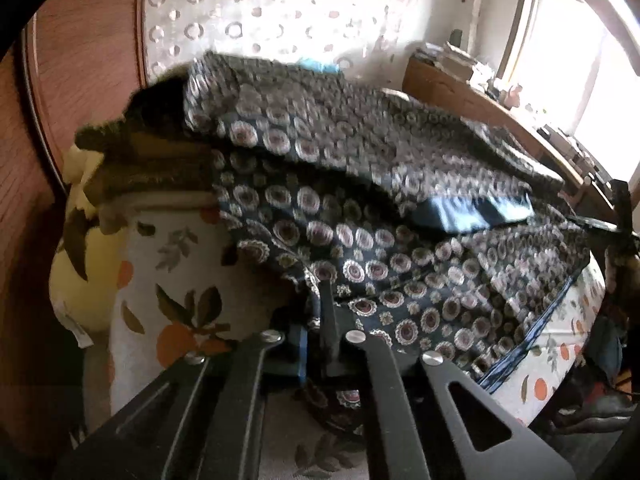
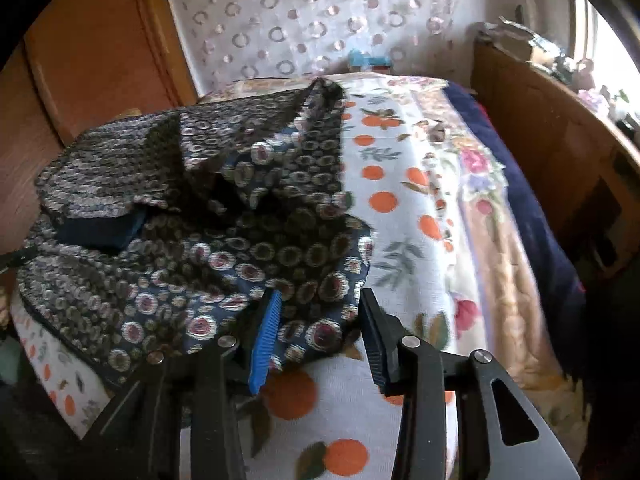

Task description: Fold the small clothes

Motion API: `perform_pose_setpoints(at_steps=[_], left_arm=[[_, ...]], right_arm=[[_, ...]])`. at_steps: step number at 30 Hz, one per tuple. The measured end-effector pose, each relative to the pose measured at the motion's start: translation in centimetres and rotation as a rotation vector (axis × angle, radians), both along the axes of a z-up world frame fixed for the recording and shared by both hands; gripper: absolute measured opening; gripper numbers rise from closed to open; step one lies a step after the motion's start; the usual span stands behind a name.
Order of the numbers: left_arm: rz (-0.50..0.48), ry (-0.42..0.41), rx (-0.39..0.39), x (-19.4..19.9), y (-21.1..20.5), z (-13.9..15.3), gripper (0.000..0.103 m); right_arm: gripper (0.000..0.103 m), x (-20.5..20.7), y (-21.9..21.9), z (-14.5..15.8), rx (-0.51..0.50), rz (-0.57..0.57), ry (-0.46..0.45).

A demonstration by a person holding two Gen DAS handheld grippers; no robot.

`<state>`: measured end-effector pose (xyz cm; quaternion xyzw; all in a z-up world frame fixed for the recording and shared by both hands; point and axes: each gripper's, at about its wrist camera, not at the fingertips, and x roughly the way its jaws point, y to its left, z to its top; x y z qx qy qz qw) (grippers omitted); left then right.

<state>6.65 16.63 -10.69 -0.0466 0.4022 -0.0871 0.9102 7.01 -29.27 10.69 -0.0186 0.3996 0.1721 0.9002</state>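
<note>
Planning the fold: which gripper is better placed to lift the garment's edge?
Left, probably. The left gripper is shut on the garment's near edge; the right gripper stands open around a corner, not pinching it.

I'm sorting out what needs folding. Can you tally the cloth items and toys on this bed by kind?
patterned garment: 1
striped fuzzy cloth: 1
orange-print sheet: 1
floral blanket: 1
navy blanket: 1
yellow soft toy: 1
Total: 6
</note>
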Motion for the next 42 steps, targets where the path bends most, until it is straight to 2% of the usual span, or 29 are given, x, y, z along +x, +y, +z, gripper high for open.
perform_pose_setpoints(at_steps=[1,4,7,10,14,15,16,18,20,21,30,35,42], left_arm=[[0.009,-0.018,-0.006,-0.2,0.3,0.5,0.004],[0.046,-0.075,-0.018,-0.9,1.6,2.5,0.003],[0.05,-0.092,-0.01,-1.4,2.6,4.0,0.003],[0.067,-0.083,0.028,-1.7,3.1,4.4,0.003],[0.062,-0.043,0.036,-1.7,3.5,4.0,0.006],[0.054,-0.038,0.026,-1.7,3.6,3.9,0.01],[0.057,-0.038,0.028,-1.6,3.4,4.1,0.021],[0.072,-0.06,0.044,-1.8,3.5,4.6,0.038],[0.082,-0.08,0.05,-2.2,3.7,5.2,0.039],[0.082,-0.087,0.048,-2.1,3.7,5.6,0.039],[0.098,-0.107,0.093,2.4,3.2,6.9,0.041],[0.124,-0.11,0.141,6.0,3.3,7.1,0.041],[0.195,-0.074,0.156,9.7,5.3,6.0,0.041]], right_arm=[[0.005,0.2,0.1,-0.4,-0.008,0.022,-0.003],[0.003,-1.0,0.1,1.0,0.007,0.061,-0.018],[0.003,-3.5,-0.1,3.6,0.006,0.081,-0.043],[0.003,-5.7,-0.2,4.3,-0.006,0.092,-0.029],[0.006,-6.4,-0.4,3.7,-0.087,0.048,-0.032],[0.01,-6.5,-0.4,3.8,-0.097,0.029,-0.042],[0.012,-6.4,-0.7,3.9,-0.094,0.009,-0.056],[0.028,-6.3,-1.0,4.4,-0.065,-0.017,-0.076],[0.041,-6.1,-0.9,4.9,-0.049,-0.026,-0.107],[0.043,-6.0,-0.6,5.1,-0.041,-0.017,-0.115],[0.045,-2.1,3.0,3.0,0.041,-0.001,-0.113],[0.045,0.8,3.9,1.0,-0.01,-0.048,-0.114],[0.045,3.2,5.1,-0.1,0.013,-0.073,-0.068]])
